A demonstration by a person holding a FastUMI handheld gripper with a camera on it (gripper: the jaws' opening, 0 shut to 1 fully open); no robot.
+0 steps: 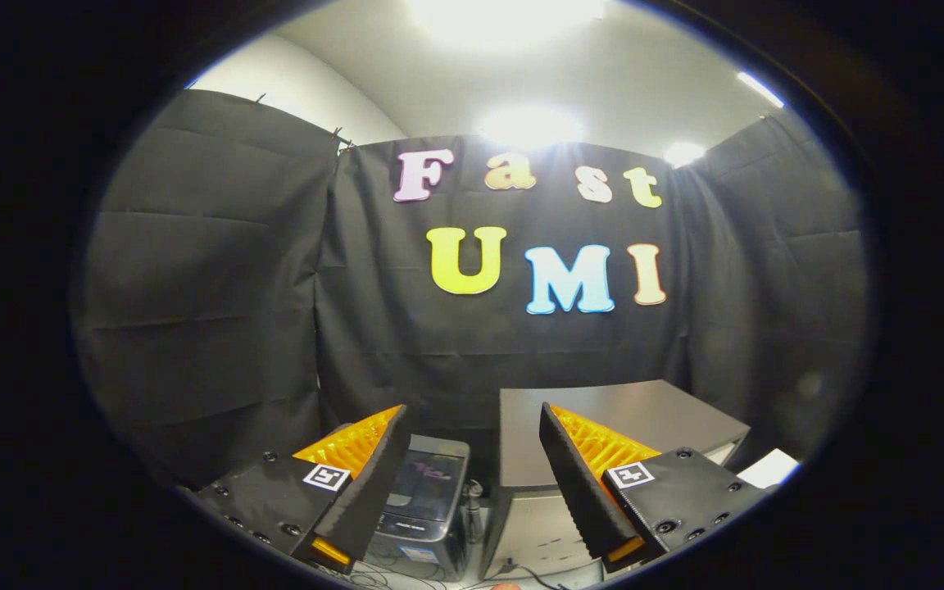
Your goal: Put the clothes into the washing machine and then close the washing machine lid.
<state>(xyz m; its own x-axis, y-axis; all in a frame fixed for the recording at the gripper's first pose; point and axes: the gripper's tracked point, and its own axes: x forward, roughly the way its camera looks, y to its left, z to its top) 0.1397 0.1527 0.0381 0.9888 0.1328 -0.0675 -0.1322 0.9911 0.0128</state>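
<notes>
Hand-held gripper (472,483) spread, empty; washing machine (427,508) beyond, lid down.

Ceiling lights (513,16) blown out; booth dim; fisheye edges warped.

One claw (472,471) with two spread fingers (369,483), nothing between them. One small grey top-loading washing machine (427,500). One dark flat-topped cabinet (603,418). Three bright ceiling lights (529,127).

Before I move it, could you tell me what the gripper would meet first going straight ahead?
The gripper, open and holding nothing, points at the booth's black cloth wall; nothing visible lies nearer, though depth is unclear.
</notes>
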